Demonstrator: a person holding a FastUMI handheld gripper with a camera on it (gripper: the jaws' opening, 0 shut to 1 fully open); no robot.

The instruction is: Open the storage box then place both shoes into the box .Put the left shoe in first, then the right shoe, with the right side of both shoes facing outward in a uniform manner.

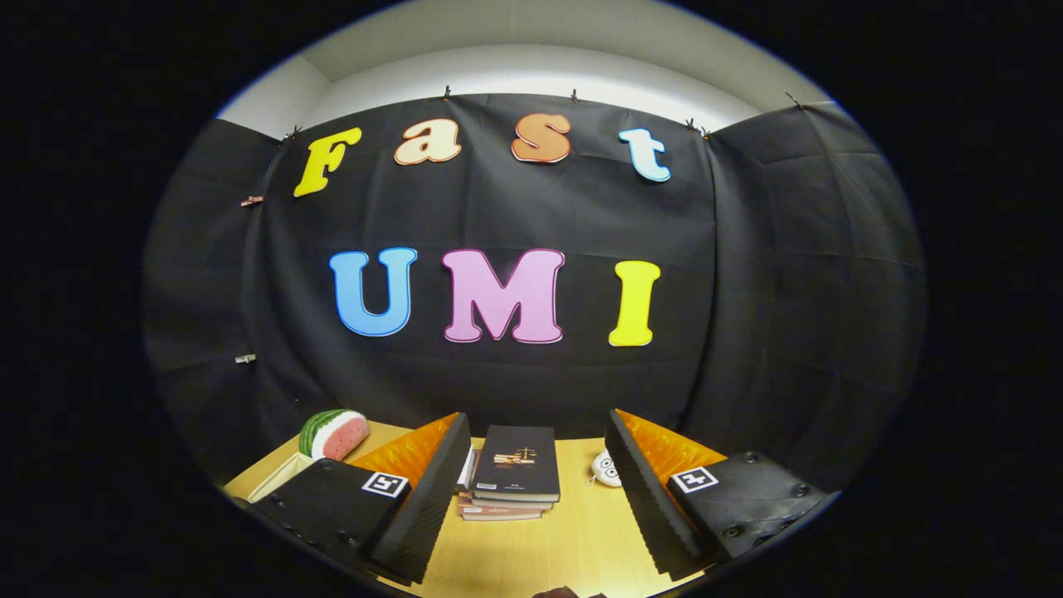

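From my remote station I see the gripper point(531, 507) held level above the worktop point(573, 540), pointing toward the booth's black cloth wall point(498, 216). The jaws are spread wide with nothing between them but bare worktop surface and, farther on, a stack of books.

1. The stack of books point(511, 477) lies flat on the worktop just beyond the fingertips, between the two fingers as I view it. The top book has a dark cover.
2. A watermelon-slice toy point(334, 433) sits near the wall behind the left finger, just beside a pale tray-like edge point(278, 477) I cannot identify.
3. A small white object with eye-like marks point(606, 469) lies on the worktop beside the inner face of the right finger, partly hidden by it.

I cannot locate the storage box or either shoe from here.
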